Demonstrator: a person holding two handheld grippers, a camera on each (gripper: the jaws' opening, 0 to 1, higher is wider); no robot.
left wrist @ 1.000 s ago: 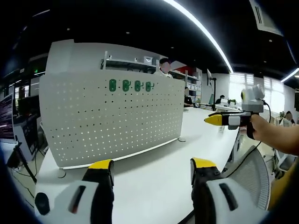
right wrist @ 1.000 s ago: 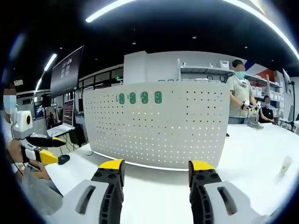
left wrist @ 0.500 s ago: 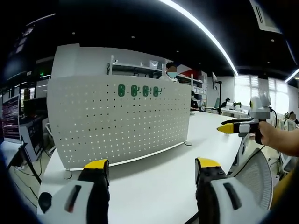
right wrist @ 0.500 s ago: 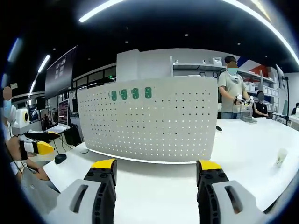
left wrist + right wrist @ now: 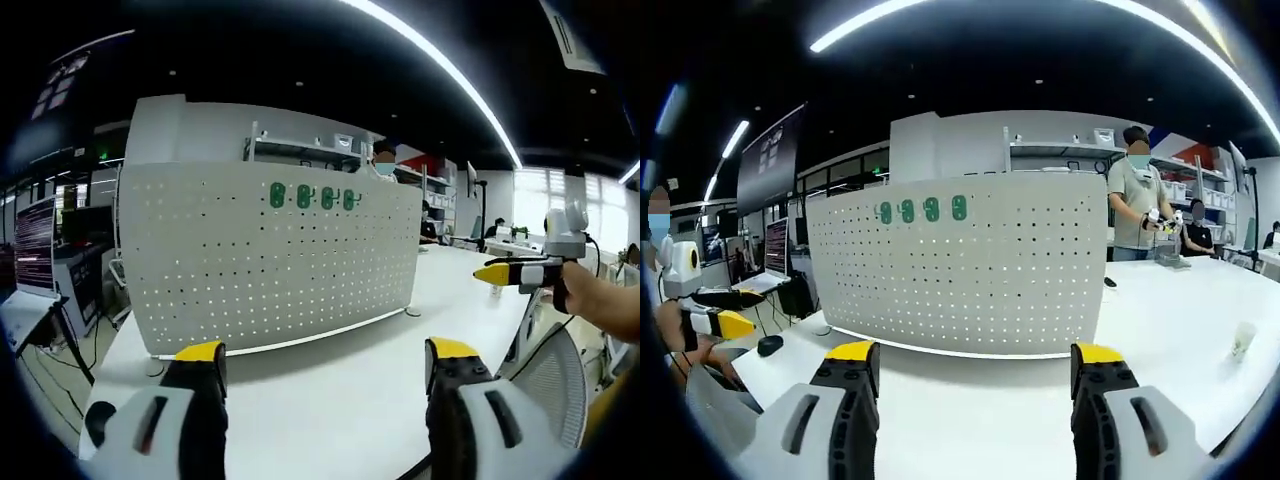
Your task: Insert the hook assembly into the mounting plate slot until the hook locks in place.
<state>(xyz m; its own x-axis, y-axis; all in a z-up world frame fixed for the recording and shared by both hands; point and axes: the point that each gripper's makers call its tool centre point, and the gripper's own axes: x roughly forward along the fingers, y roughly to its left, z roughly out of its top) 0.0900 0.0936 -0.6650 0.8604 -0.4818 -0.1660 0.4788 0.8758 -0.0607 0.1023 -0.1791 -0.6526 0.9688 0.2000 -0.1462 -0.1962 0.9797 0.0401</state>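
Observation:
A white perforated mounting plate (image 5: pixel 265 265) (image 5: pixel 960 270) stands upright on a white table (image 5: pixel 330 400) (image 5: pixel 970 410). Several green hooks (image 5: pixel 312 197) (image 5: pixel 920 211) hang in a row near its top edge. My left gripper (image 5: pixel 315 360) is open and empty, held back from the plate above the table's near edge. My right gripper (image 5: pixel 967 360) is open and empty too, facing the plate from a similar distance. In the left gripper view the right gripper (image 5: pixel 515 272) comes in from the right in a person's hand. In the right gripper view the left gripper (image 5: pixel 720 322) shows at the far left.
A mesh office chair (image 5: pixel 555 385) sits at the table's right edge. A person (image 5: pixel 1137 205) stands behind the plate by shelving. A small cup (image 5: pixel 1240 340) rests on the table at right, a computer mouse (image 5: pixel 769 344) at left. Monitors (image 5: pixel 35 255) stand to the left.
Both cameras have shifted slightly, so the plate sits a little differently in each view. Both pairs of jaws stand a bit wider apart. The hooks stay on the plate.

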